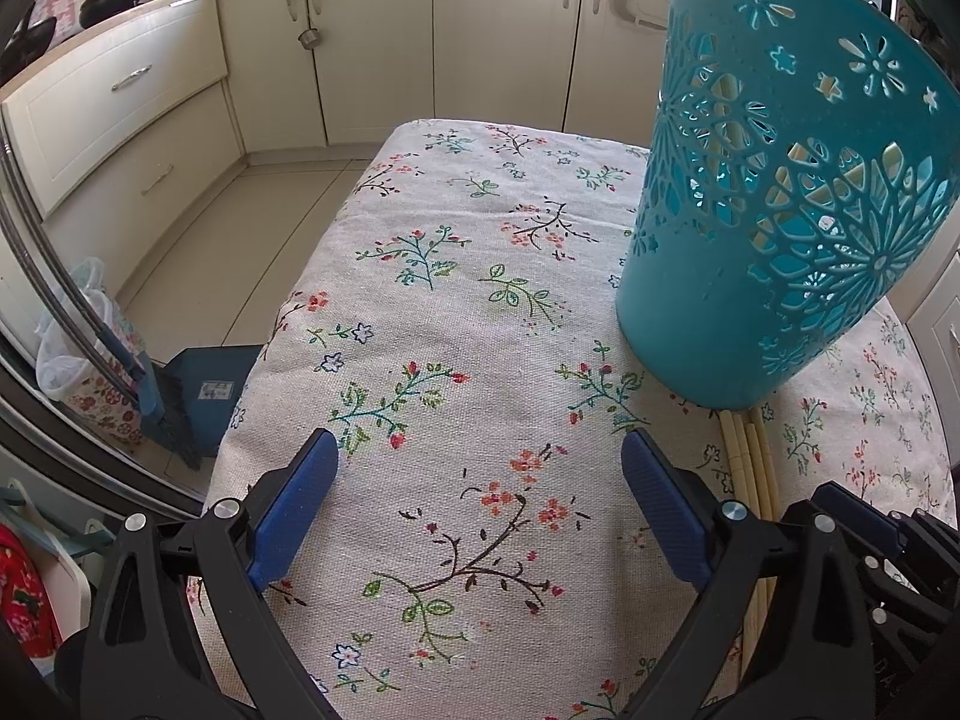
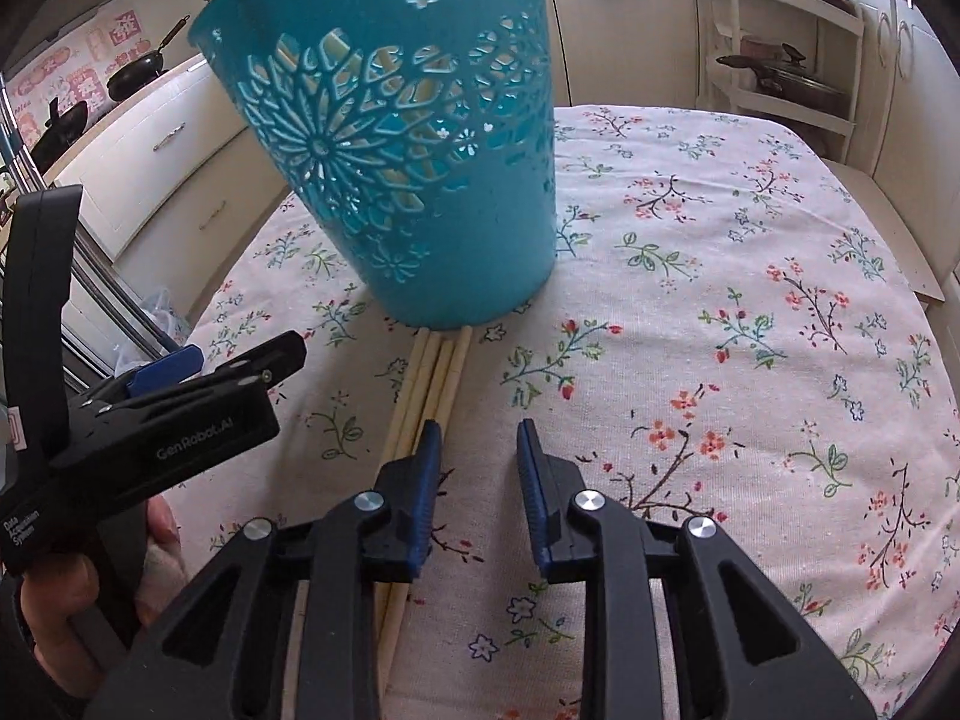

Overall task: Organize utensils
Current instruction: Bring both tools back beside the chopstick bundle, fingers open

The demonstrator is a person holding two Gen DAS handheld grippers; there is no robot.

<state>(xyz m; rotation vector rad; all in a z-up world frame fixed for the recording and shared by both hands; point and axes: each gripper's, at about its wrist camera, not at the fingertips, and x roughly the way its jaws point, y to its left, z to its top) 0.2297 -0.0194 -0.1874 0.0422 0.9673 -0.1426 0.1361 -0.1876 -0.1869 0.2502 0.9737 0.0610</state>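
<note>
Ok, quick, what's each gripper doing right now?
Left gripper: jaws wide open, nothing between them, over bare tablecloth.
Right gripper: jaws partly open, empty; the chopsticks lie just to their left.

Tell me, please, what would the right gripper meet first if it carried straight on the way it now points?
Most likely the floral tablecloth, since the right gripper angles down at bare cloth between its open fingers. The chopsticks lie just beside its left finger, and the teal basket stands further ahead; depth is hard to judge.
</note>
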